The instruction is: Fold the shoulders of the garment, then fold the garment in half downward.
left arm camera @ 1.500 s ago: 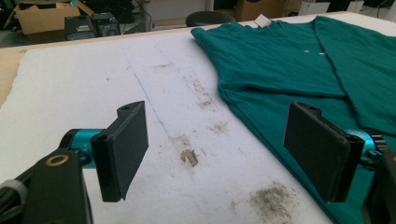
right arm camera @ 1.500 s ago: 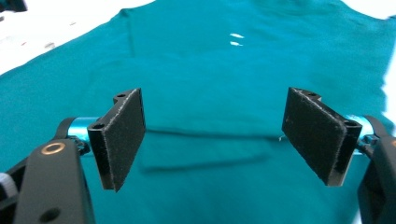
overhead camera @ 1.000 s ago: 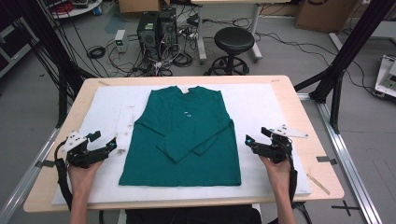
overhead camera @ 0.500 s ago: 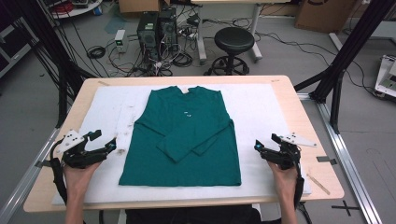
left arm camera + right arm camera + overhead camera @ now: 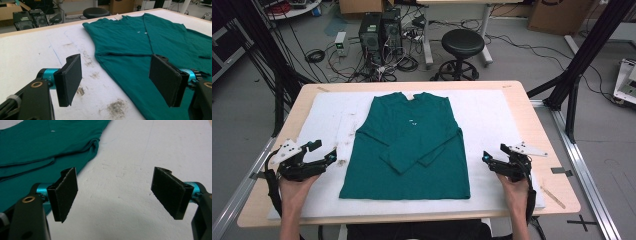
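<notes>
High view first, from nearest me outward: the person's two forearms are coming in over the near edge of the pale wooden table (image 5: 532,107), each hand carrying a black two-jaw tool. The left gripper (image 5: 330,156) is hovering just off the left hem side of the dark green long-sleeved shirt (image 5: 412,150), and the left gripper view is showing its jaws spread wide with nothing between them, one pad over the stained white padded mat (image 5: 32,50) and the other over green cloth (image 5: 140,42). The right gripper (image 5: 486,158) is sitting a little apart from the shirt's right side, jaws likewise gaping and empty over bare mat (image 5: 140,152), with the shirt's edge (image 5: 37,147) off to one side. The shirt is lying flat in the middle of the mat, collar away from the person, both sleeves already folded in and crossing over the front; I judge the folding as begun, with the body folds left to do. Room is looking generous: bare mat on both flanks and a strip beyond the collar, though the hem is lying close to the near edge of the mat. Beyond the table, a black round stool (image 5: 462,42) and two dark computer towers (image 5: 379,30) among cables are standing well clear.
</notes>
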`<action>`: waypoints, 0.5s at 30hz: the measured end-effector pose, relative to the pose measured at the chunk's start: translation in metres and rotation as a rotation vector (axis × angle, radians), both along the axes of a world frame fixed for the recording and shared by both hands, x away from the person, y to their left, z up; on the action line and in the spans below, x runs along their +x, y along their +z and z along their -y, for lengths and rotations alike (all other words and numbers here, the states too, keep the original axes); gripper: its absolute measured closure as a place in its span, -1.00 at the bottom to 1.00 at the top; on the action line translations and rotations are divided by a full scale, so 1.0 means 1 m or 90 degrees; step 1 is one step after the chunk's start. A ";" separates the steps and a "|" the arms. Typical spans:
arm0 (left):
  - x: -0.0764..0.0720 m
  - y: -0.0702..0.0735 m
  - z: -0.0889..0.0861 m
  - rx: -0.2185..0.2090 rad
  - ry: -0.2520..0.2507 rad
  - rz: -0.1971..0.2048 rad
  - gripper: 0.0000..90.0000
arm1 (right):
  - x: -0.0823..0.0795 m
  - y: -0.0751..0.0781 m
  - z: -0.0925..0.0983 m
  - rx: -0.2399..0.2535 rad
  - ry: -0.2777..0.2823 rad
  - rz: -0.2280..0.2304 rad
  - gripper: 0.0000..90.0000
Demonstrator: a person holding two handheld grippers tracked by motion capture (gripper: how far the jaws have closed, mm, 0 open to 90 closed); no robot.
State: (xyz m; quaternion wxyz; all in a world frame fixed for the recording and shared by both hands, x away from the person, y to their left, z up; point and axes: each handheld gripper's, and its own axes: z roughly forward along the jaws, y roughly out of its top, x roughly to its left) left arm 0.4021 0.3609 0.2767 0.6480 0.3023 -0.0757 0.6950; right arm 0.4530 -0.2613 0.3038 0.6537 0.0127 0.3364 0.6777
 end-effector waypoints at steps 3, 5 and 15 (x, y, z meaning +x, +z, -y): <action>-0.001 0.000 0.001 0.001 -0.001 0.001 -0.40 | -0.001 0.000 -0.001 -0.003 0.001 0.002 -0.51; -0.001 0.000 0.001 0.004 0.000 -0.001 -0.40 | -0.002 -0.001 -0.001 -0.007 0.003 0.002 -0.51; 0.005 0.008 0.012 0.034 0.039 -0.084 -0.20 | -0.009 -0.003 -0.012 -0.037 -0.004 -0.012 -0.51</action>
